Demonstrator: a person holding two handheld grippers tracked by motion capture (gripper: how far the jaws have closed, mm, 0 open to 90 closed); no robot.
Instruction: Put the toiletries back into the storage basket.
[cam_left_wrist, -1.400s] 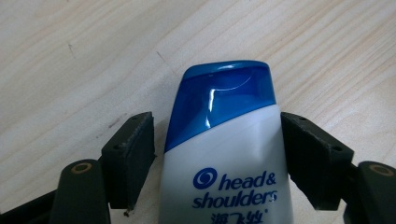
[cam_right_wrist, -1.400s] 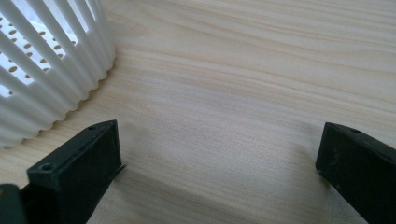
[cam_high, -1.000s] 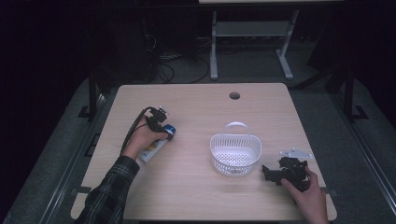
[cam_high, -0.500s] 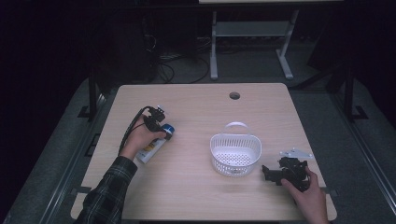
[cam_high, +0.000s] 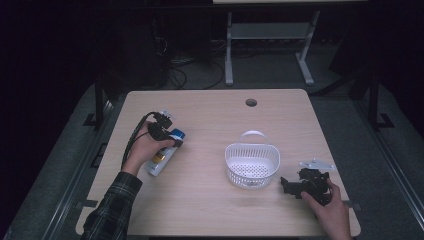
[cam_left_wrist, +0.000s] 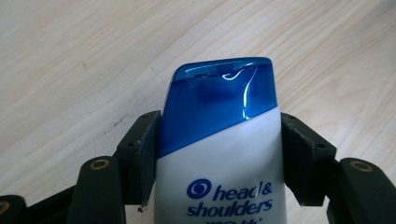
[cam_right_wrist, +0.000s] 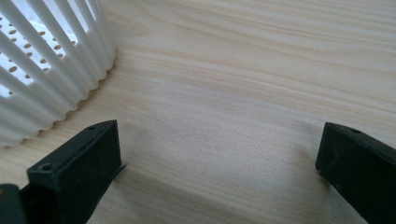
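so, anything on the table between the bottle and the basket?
Nothing visible. The bottle sits between the left gripper jaws, and bare table runs from there to the white basket.

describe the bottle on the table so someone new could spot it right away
On the left part of the wooden table, well apart from the white slatted basket, the bottle sits between the jaws of the left gripper. It is white with a glossy blue cap and blue "head & shoulders" lettering.

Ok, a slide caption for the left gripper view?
Left gripper clamping a white shampoo bottle just below its blue cap, over the wooden table.
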